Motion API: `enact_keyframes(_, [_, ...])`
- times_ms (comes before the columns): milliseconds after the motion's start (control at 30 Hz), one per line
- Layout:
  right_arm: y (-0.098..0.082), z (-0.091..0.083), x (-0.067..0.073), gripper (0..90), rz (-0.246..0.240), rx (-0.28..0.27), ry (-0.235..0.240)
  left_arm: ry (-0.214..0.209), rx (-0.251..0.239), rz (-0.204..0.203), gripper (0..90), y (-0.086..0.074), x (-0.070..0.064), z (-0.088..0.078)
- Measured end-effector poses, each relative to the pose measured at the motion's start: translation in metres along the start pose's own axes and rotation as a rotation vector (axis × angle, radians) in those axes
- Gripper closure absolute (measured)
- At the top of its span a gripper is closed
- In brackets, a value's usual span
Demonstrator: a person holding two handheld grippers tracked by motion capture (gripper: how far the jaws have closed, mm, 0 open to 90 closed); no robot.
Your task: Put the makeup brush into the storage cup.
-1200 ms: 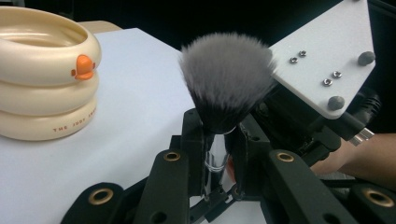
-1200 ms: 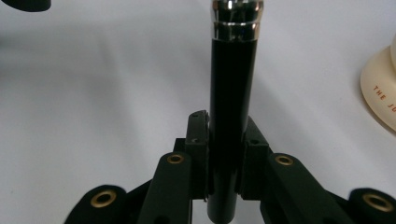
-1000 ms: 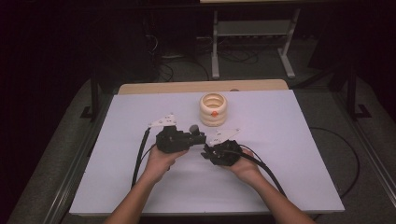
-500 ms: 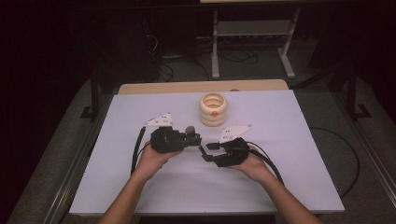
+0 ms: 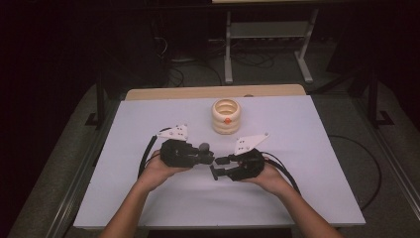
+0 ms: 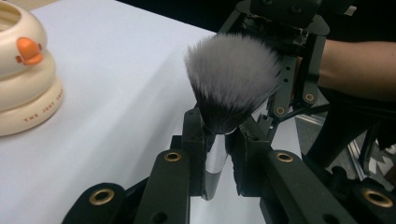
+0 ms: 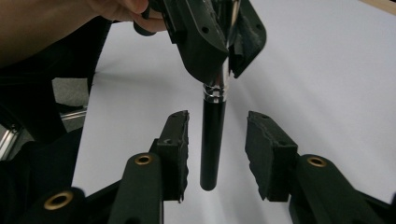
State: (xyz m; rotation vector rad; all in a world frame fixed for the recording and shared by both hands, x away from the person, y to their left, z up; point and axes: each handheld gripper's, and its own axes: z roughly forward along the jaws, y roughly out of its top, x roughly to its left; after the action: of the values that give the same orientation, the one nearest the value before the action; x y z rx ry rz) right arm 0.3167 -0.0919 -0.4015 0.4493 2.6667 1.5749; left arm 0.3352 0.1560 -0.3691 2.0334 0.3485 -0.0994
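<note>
A makeup brush with a fluffy grey-white head [image 6: 232, 77], silver ferrule and black handle [image 7: 212, 140] is held above the white table. My left gripper [image 6: 217, 140] is shut on the ferrule, with the head [image 5: 203, 147] sticking out past its jaws. My right gripper [image 7: 217, 133] is open, one jaw on each side of the handle and clear of it. In the high view the left gripper [image 5: 207, 157] and right gripper [image 5: 218, 167] meet tip to tip at the table's middle.
A cream ring-stacked holder [image 5: 226, 117] with an orange duck bill [image 6: 28, 50] stands at the back centre of the white tabletop [image 5: 307, 163]. Cables trail from both grippers toward the near edge. Dark floor and a metal stand lie beyond.
Both hands have drifted slightly toward the near edge and rolled, so the grey plates now face up. The two grippers stay tip to tip.
</note>
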Motion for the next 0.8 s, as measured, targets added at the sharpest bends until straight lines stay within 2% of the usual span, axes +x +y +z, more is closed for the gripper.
enact_keyframes(100, [0.000,0.003,0.002,60.5,-0.004,-0.009,0.009,0.001,0.011,-0.003,77.0,0.000,-0.002,0.001])
enact_keyframes(167, [0.000,0.005,0.003,61.8,-0.009,-0.012,0.011,0.006,0.023,0.010,77.0,0.001,-0.002,0.000])
enact_keyframes(533, [0.001,0.013,0.005,68.5,-0.015,-0.020,0.002,0.023,0.062,0.030,77.0,0.003,-0.007,0.005])
enact_keyframes(800, [0.000,0.016,0.006,74.7,-0.011,-0.019,-0.003,0.029,0.071,0.036,76.9,0.004,-0.009,0.006])
